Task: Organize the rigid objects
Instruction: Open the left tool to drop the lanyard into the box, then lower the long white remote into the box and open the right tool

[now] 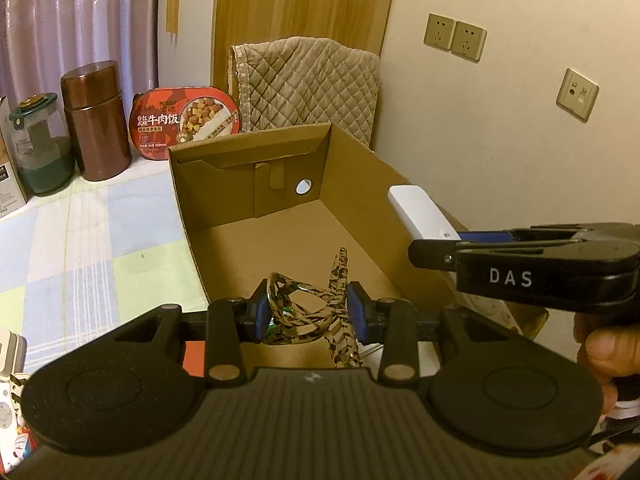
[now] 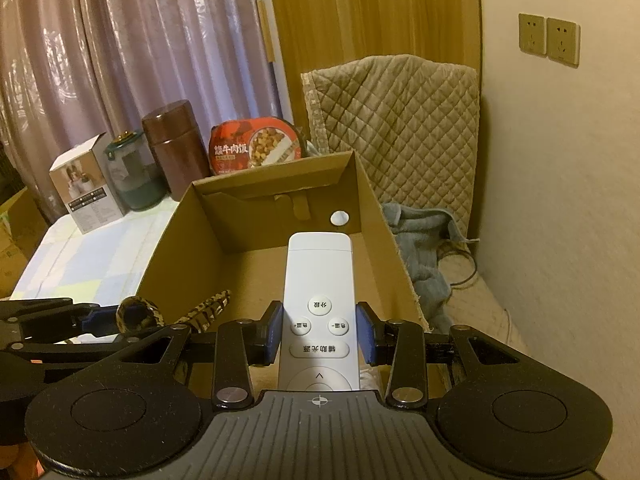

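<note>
An open cardboard box [image 1: 280, 148] stands on the table; it also shows in the right wrist view [image 2: 372, 196]. My left gripper [image 1: 310, 310] is shut on a pair of leopard-pattern glasses [image 1: 316, 316] and holds them over the box's near end. My right gripper [image 2: 320, 334] is shut on a white remote control [image 2: 318, 280] and holds it over the box, pointing at the far wall. In the left wrist view the remote [image 1: 420, 210] and the right gripper [image 1: 472, 248] come in from the right over the box's right wall. The glasses [image 2: 140, 314] show at left in the right wrist view.
Behind the box stand a red meal tub [image 1: 188, 120], a brown canister [image 1: 98, 120], a glass jar with green lid [image 1: 40, 148] and a white carton [image 2: 86, 196]. A quilted chair back [image 1: 308, 80] stands behind. A checked cloth [image 1: 80, 248] covers the table. A blue towel [image 2: 420, 240] lies right of the box.
</note>
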The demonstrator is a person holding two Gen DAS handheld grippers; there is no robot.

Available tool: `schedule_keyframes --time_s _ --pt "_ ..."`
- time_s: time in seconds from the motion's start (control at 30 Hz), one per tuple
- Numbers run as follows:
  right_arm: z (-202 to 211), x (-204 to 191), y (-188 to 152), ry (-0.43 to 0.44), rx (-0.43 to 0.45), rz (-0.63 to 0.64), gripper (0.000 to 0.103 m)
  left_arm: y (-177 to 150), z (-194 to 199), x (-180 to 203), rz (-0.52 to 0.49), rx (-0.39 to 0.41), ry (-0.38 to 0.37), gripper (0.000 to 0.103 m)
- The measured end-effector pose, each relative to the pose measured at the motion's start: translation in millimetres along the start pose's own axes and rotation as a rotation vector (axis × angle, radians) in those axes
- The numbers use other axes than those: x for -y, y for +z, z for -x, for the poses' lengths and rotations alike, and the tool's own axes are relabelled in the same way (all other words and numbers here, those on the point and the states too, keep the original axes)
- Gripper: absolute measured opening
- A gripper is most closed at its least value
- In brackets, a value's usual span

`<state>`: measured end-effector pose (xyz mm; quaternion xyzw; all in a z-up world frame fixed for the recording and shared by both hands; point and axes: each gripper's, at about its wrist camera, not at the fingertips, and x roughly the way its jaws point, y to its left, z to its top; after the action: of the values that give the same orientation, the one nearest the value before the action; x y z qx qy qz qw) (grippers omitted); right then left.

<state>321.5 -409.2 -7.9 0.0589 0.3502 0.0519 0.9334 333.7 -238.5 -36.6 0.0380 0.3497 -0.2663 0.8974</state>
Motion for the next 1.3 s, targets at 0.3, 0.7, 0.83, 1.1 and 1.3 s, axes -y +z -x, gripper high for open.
schedule_keyframes --time_s 0.3,0.7,0.83,1.1,1.3 --pt "0.0 3.3 -1.8 -0.004 -0.004 -0.008 0.035 -1.2 -4.2 0.8 -0.01 0.006 0.012 0.035" --pt "3.4 -1.7 -3.2 0.003 -0.002 -0.015 0.035 6.6 20.1 -13.7 0.015 0.055 0.052 0.039" --pt "3.3 -6.9 -2.0 0.008 -0.002 -0.011 0.035 5.8 25.6 -14.2 0.012 0.056 0.055 0.039" --pt "-2.1 -10.5 -1.3 0.009 -0.011 -0.009 0.035 1.4 28.7 -15.4 0.011 0.051 0.052 0.039" --pt "-6.4 -11.2 -2.8 0.005 -0.023 -0.012 0.035 0.0 28.2 -16.0 0.012 0.048 0.052 0.039"
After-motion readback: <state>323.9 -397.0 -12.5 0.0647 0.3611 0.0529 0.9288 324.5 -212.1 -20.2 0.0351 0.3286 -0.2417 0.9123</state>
